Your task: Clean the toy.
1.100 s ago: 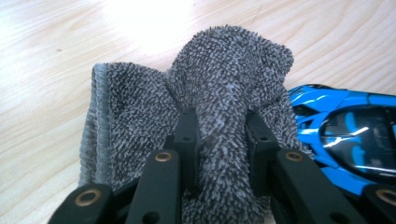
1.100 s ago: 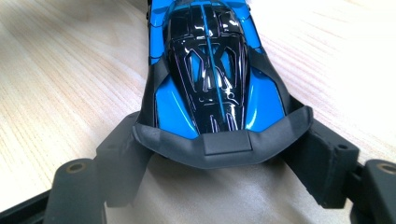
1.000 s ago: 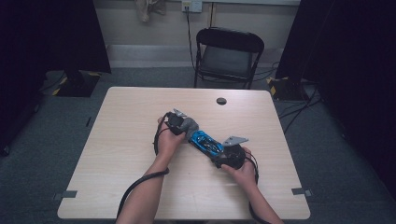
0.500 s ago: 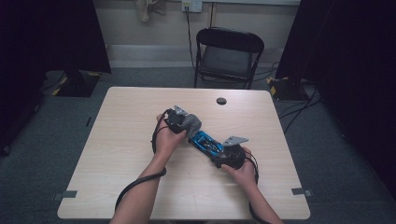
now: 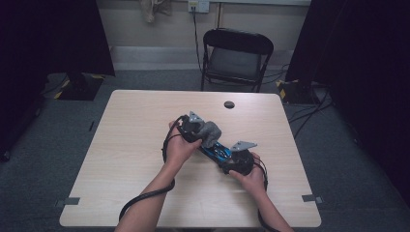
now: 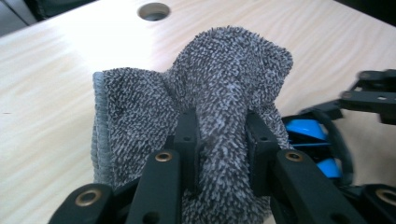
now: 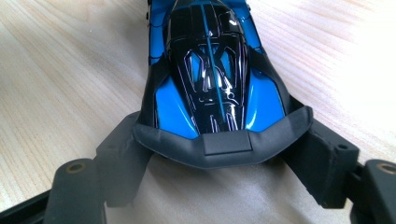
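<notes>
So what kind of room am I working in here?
Probably a lab or recording room, not a home: a bare wooden table with a cable hole, a black folding chair behind it, grey carpet and dark curtains at the sides.

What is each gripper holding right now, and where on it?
The left gripper pinches a bunched fold of the grey towel. The right gripper clamps the blue toy car at one end, jaws on either side of its black bumper.
</notes>
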A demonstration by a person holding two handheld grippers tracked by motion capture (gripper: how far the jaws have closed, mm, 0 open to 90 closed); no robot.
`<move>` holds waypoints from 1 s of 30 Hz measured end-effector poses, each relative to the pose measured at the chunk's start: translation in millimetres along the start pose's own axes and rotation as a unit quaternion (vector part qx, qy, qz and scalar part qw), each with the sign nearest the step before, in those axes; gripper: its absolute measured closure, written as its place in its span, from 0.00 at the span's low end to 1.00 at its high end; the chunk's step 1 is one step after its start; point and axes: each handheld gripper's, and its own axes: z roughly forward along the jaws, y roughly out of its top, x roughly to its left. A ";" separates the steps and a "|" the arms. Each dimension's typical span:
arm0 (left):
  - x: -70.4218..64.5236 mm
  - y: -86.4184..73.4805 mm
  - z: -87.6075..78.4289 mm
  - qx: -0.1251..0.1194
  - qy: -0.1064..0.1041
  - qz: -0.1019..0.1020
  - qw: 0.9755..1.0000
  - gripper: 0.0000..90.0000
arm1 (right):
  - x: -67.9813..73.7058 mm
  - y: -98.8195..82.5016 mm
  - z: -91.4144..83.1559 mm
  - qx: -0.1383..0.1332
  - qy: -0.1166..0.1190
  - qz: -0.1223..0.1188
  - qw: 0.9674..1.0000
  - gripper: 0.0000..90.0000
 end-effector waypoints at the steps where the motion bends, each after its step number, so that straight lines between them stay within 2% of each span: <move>1: -2.4 -0.3 0.4 0.001 -0.003 0.004 1.000 0.79 | 0.0 0.0 0.0 0.000 0.000 0.000 1.000 0.29; 5: -13.3 -1.7 2.7 -0.002 -0.019 0.007 1.000 0.79 | 0.0 0.0 -0.1 0.000 0.000 0.000 1.000 0.29; 8: -21.5 -1.4 4.3 -0.005 -0.029 0.018 0.999 0.79 | 0.0 0.0 -0.1 0.000 0.000 0.000 1.000 0.29; 15: -39.6 -3.1 14.9 0.005 -0.052 0.026 0.998 0.79 | 0.1 0.0 -0.1 0.000 0.000 0.000 1.000 0.29; 19: -46.4 -5.9 20.0 0.014 -0.057 0.034 0.998 0.79 | 0.1 0.0 -0.1 0.000 0.000 0.000 1.000 0.29; 20: -47.8 -6.5 20.8 0.014 -0.063 0.029 0.997 0.79 | 0.0 0.0 0.0 0.000 0.000 0.000 1.000 0.29; 27: -56.7 -12.1 29.7 0.024 -0.077 0.035 0.996 0.79 | 0.0 0.0 0.0 0.000 0.000 0.000 1.000 0.29; 29: -58.1 -15.1 32.0 0.027 -0.074 0.040 0.996 0.79 | 0.1 0.0 0.0 0.000 -0.001 -0.001 1.000 0.29; 30: -58.4 -16.0 32.4 0.024 -0.074 0.035 0.996 0.79 | 0.1 0.0 -0.1 0.000 -0.001 -0.001 1.000 0.29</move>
